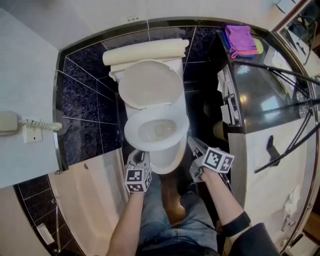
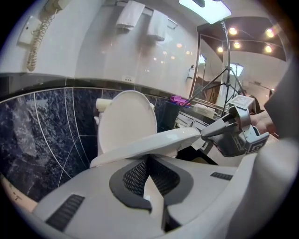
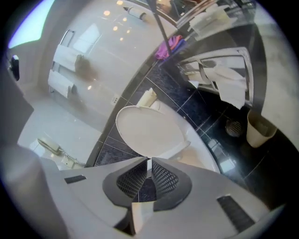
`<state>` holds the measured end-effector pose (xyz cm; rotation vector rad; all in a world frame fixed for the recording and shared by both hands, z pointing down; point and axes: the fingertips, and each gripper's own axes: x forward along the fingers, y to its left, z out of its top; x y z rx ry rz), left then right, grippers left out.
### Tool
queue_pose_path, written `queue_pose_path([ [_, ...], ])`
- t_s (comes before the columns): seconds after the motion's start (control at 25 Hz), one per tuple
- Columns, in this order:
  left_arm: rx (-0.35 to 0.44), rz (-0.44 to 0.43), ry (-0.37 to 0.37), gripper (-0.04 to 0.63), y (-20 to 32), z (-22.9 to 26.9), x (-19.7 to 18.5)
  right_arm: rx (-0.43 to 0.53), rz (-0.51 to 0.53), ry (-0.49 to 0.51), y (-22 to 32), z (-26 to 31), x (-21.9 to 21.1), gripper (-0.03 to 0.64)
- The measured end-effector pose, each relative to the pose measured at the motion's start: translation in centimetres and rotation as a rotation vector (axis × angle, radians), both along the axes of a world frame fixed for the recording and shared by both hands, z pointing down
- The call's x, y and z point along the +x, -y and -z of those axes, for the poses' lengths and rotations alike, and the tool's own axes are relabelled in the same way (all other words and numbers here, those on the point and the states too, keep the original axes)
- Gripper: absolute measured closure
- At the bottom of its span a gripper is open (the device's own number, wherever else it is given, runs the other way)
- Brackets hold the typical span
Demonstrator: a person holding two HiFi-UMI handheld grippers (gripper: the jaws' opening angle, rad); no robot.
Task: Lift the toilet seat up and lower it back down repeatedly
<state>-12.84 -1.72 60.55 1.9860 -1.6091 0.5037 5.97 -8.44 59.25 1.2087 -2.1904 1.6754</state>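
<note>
We see a bright, evenly lit room. Light falls from a rectangular ceiling panel (image 2: 205,7) and small round spotlights (image 2: 236,31), and it glares off the glossy white wall (image 3: 107,46) and the glossy black floor tiles (image 3: 210,112). The white plastic toilet seat (image 2: 154,142) looks crisp. Both gripper views bend strongly – their rims blur and darken.

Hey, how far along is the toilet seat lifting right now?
Done: the lid already stands upright. In hand: the toilet seat is partway up and tilted, with the right gripper pinching its rim and the left gripper closed at its near edge. Left: raise it fully, then lower it again.
</note>
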Motion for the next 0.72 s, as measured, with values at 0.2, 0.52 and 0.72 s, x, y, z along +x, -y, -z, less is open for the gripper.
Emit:
queue_pose_path([
  [0.2,0.029,-0.022,-0.002,0.595,5.2,2.9,-1.0,0.154,0.055,-0.087,2.3,5.2,-1.0,0.601],
  [0.52,0.052,-0.057,0.028,0.595,11.7,5.1,-2.5,0.330,0.169,-0.219,3.1,10.0,-3.0,0.601],
  [0.72,0.088,-0.083,0.055,0.595,16.2,5.9,-3.6,0.385,0.210,-0.297,4.0,10.2,-3.6,0.601],
])
